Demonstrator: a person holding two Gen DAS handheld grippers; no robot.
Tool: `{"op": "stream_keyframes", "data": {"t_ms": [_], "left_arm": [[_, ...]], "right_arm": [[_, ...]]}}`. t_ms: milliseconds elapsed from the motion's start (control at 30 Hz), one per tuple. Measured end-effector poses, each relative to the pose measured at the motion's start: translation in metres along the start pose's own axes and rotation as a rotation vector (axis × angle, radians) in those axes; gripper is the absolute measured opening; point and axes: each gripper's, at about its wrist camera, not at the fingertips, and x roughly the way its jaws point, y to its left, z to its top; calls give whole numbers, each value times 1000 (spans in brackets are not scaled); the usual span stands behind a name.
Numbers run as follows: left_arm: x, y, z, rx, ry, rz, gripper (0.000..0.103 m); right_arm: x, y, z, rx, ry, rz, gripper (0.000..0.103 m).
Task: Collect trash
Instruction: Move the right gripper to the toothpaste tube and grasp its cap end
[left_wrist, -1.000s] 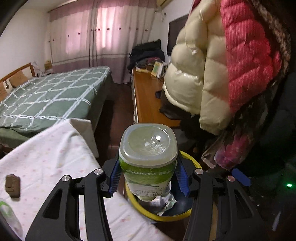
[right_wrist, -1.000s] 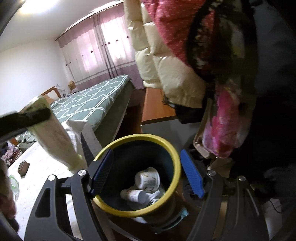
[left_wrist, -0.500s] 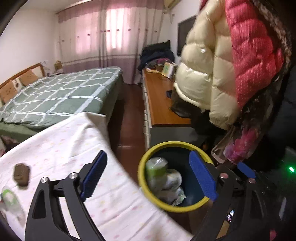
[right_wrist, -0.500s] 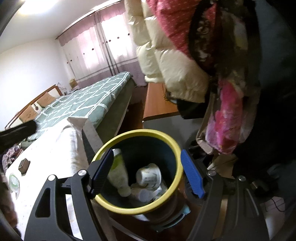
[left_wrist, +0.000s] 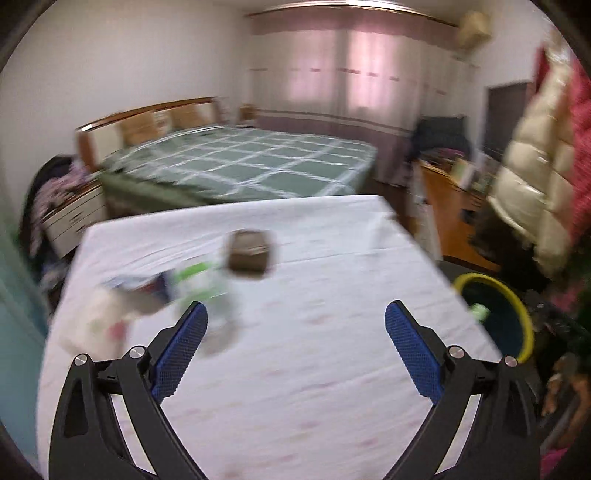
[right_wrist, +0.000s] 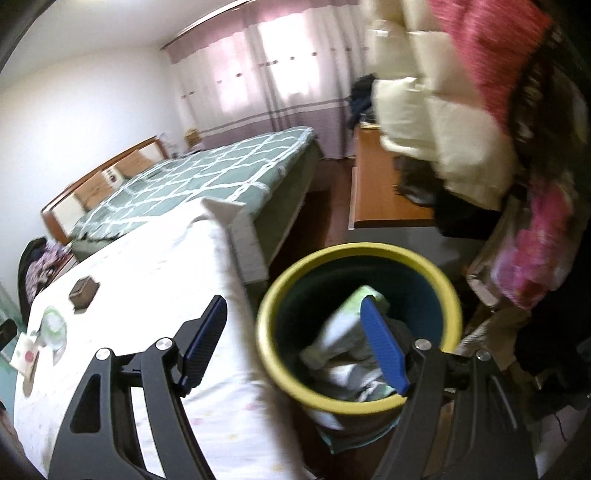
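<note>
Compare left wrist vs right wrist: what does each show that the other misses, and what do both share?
Left wrist only: the left gripper, open and empty over the white tablecloth.

Right wrist only: the right gripper, open, and the trash heaped inside the yellow-rimmed bin.

Both: the bin, the brown block, the blurred trash left on the cloth, the green bed and the hanging jackets.

Motion blur throughout; curtained window backlight; fisheye-warped edges.

Bin stands right of the table — bed behind, trash in the bin.
</note>
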Motion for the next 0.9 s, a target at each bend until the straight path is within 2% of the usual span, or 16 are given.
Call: {"op": "stream_keyframes", "data": {"t_ms": [100,300,500,700,900], "left_arm": [[-11,53,-13,-74,-3,87,95],[-27,136,-42,-174,2,233,96],[-33,196,-69,-253,22,322,96],[-28,222,-84,-312,37,381,96],[-23,236,-92,-374,54,374,96]], "right_arm": [[4,28,0,-36,21,48,71],[10,97,-2,-134,47,144,71],[15,171,-2,-245,85,256,71],[22,256,-10,-364,157,401,71],[32,343,-25,-487,221,516,70]]}}
